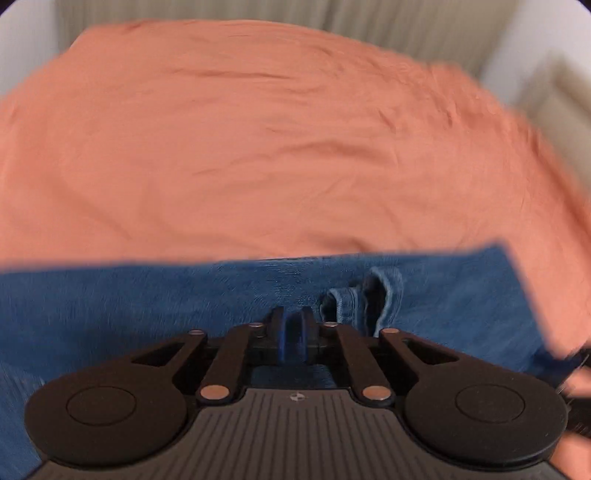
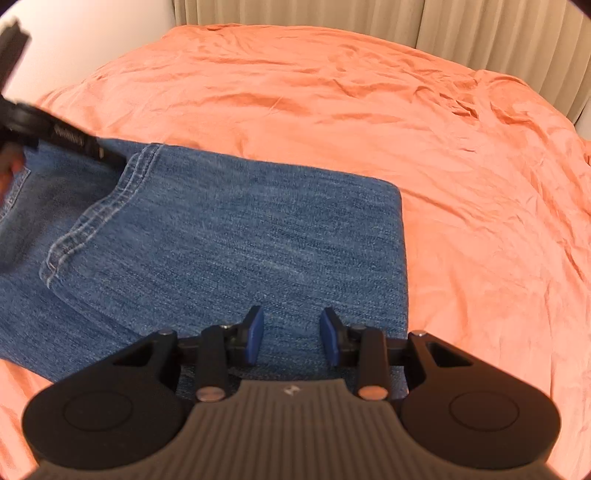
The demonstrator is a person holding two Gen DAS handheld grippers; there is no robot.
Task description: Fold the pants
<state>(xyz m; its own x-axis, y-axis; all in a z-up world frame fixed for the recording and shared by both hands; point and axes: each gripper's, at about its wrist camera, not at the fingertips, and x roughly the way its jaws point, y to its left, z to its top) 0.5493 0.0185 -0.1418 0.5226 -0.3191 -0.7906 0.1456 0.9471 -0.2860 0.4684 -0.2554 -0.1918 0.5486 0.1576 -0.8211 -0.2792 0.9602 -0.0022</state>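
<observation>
Blue jeans (image 2: 229, 229) lay folded on a rumpled orange bedsheet (image 2: 369, 110), beige curtains (image 2: 480, 33) beyond it; left gripper (image 1: 293, 328) nearly closed against denim, grip unclear, right gripper (image 2: 293, 334) part-open above them.

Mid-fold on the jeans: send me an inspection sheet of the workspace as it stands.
Surface: orange sheet, wrinkled.
Job's things: blue jeans lying flat across the sheet, hem edge square on the right.
Clutter: nothing seen.
Grippers: left gripper over the denim, jaws nearly together, grip on cloth unclear; right gripper above the jeans, jaws apart, nothing between them.
Cables: nothing seen.
Surroundings: beige curtains, white wall.
</observation>
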